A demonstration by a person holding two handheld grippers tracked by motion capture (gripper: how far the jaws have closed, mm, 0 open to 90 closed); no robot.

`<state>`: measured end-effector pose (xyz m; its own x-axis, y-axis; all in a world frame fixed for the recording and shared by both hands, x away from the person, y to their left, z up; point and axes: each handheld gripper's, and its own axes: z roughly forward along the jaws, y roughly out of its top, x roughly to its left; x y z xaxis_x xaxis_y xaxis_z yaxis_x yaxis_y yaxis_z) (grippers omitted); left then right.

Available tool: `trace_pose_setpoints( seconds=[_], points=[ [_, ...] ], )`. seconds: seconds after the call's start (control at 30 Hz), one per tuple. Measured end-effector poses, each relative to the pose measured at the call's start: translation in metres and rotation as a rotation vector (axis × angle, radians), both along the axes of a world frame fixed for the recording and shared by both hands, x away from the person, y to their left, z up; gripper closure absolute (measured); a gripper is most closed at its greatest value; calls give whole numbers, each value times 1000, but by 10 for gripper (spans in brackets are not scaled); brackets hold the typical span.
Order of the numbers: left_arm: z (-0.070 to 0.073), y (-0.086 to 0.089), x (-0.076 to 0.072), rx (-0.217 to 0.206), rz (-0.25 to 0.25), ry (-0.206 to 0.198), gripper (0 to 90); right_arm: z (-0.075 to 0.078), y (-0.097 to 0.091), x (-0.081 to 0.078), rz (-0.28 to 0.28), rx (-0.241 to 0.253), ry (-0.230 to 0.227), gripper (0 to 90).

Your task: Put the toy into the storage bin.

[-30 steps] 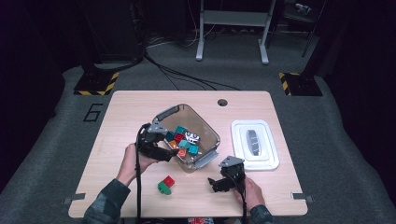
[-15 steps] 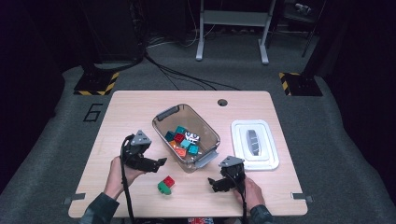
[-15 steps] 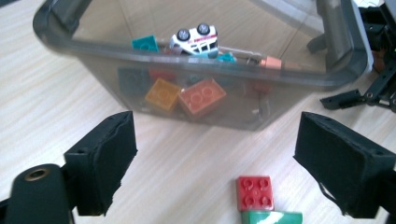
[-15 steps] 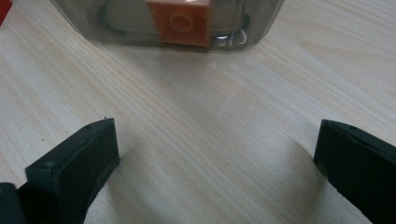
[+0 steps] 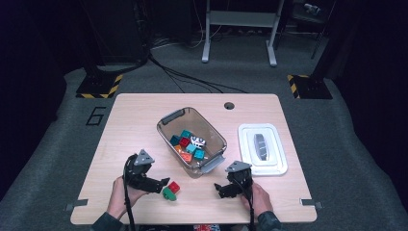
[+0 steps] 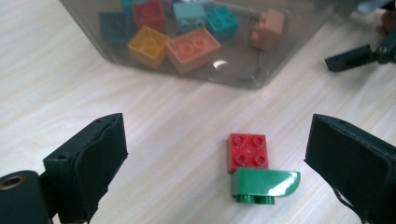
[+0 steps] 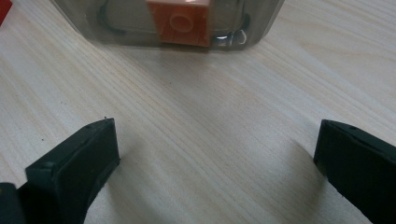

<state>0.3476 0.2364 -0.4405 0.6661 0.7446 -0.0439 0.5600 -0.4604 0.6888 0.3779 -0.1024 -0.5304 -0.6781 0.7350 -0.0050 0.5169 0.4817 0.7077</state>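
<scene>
A red square brick and a green curved brick lie touching on the wooden table in front of a clear bin. The bin holds several coloured bricks. My left gripper sits low just left of the pair. In the left gripper view its jaws have just been opening and stand wide. The red brick and green brick rest on the table between them, nearer the right jaw, and neither jaw touches them. My right gripper is open over bare table, facing the bin's end wall.
A white lid with a grey handle lies right of the bin. An orange brick presses against the bin wall facing my right gripper. The right gripper's jaw tips reach in at the left gripper view's upper right. The front edge of the table is close to both hands.
My left gripper came away from the bin's rim, moving down and towards the table's front left. It now sits beside the red and green bricks. The right gripper has stayed put.
</scene>
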Motion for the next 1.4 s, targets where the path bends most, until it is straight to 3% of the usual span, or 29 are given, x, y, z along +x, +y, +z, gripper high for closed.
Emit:
trace_pose_setpoints(
  seconds=[0.07,0.13,0.37,0.57,1.0,1.33,1.4],
  points=[
    [-7,-3,-4,14,-7,5,51,0,0,0,0,0,0,0],
    [-14,-6,-7,2,-14,19,54,0,0,0,0,0,0,0],
    [-33,-18,-20,43,-26,17,77,0,0,0,0,0,0,0],
    [-48,-27,-26,69,-41,19,154,0,0,0,0,0,0,0],
    [-55,-29,-27,75,-72,31,428,0,0,0,0,0,0,0],
    [-56,-14,-25,66,-41,40,431,0,0,0,0,0,0,0],
    [-57,-9,-24,59,-26,25,431,0,0,0,0,0,0,0]
  ],
)
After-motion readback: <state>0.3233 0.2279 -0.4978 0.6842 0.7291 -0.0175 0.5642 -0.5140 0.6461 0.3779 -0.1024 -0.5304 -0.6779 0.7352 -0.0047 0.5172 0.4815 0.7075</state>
